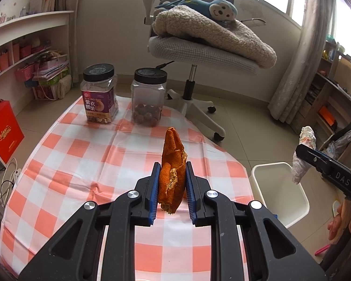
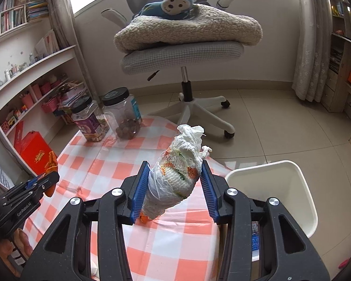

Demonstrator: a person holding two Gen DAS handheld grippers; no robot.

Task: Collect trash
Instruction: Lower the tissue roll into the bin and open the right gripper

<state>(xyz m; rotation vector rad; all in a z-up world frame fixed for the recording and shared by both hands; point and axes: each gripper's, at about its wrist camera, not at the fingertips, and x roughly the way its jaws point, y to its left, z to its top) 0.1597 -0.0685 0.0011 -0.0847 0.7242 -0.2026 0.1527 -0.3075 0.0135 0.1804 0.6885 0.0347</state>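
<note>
A: Where are we with the trash?

B: Our left tool (image 1: 170, 182) pinches the orange peel (image 1: 172, 164); our right tool (image 2: 175, 187) clamps the crumpled tissue (image 2: 177, 173), both above the surface (image 1: 82, 164).

A: Next?

B: We carry the 2 pieces right, over the white bin (image 2: 276, 192), then let go.

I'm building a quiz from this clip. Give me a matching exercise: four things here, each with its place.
Things:
1. orange peel
2. crumpled tissue wad
3. white bin
4. two jars

Places:
A. on the floor beside the table
B. in the right tool
C. at the table's far end
D. in the left tool

Pairs: 1-D, 2-B, 3-A, 4-C
</note>
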